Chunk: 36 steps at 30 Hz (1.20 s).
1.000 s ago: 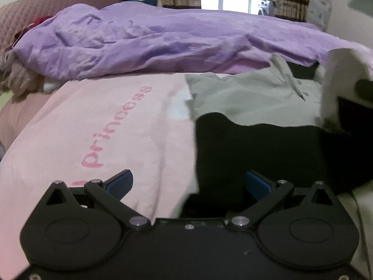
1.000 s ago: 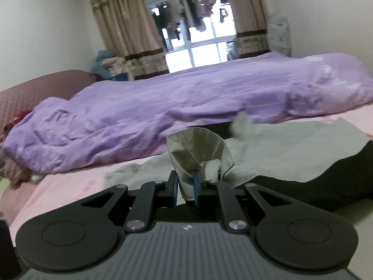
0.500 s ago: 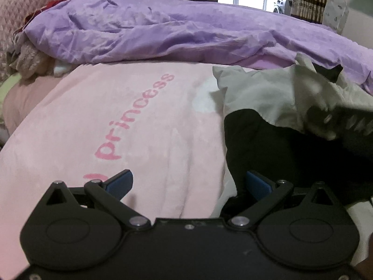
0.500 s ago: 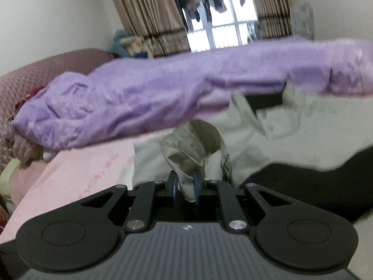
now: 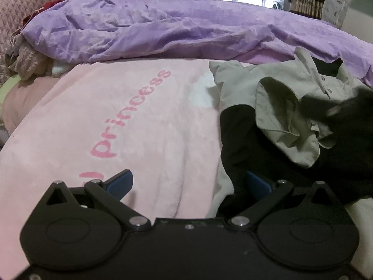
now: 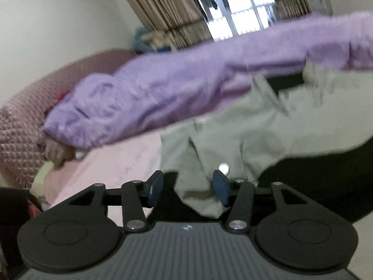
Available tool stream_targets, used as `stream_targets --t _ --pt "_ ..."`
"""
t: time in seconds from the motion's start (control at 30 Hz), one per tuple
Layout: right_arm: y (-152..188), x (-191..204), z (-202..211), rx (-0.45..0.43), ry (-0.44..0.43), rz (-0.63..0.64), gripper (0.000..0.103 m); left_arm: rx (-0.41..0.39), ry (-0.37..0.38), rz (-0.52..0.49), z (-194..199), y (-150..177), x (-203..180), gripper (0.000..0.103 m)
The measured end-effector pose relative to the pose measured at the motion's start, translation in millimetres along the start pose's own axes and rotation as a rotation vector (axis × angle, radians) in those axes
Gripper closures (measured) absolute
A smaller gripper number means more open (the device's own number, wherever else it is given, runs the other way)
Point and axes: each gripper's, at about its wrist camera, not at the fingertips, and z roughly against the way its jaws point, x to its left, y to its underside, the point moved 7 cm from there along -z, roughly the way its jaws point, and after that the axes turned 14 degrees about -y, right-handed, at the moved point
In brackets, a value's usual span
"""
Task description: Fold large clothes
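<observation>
Both grippers' jaws spread, shirt (image 5: 275,98) edge btwn right gripper (image 6: 188,187).

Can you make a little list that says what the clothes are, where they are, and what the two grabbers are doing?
garment: grey-green and black collared shirt with buttons, rumpled, sleeve folded over the black part
surface: fluffy pink blanket with "Princess" lettering
behind: crumpled purple duvet
left gripper: open, holding nothing, at the shirt's near edge
right gripper: open, grey-green sleeve end lying loose between the jaws
</observation>
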Motion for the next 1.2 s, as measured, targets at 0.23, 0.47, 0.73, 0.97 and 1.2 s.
stream_targets --t 0.23,0.47,0.73,0.97,1.2 --pt "-13 -20 -3 -0.067 0.154 0.000 0.084 -0.005 -0.002 -0.002 2 0 -2 0.000" --pt "15 -42 -60 0.097 0.165 -0.016 0.085 0.003 -0.001 -0.008 -1 2 -3 0.000" --pt "-28 -38 1 -0.109 0.182 0.048 0.084 0.001 0.005 -0.007 -2 2 -2 0.000" --pt "-3 -109 -20 -0.024 0.317 -0.053 0.083 0.001 0.005 -0.014 -2 2 -5 0.000" --pt "-25 -101 10 -0.057 0.350 -0.020 0.082 0.001 0.008 -0.015 -4 4 -6 0.000"
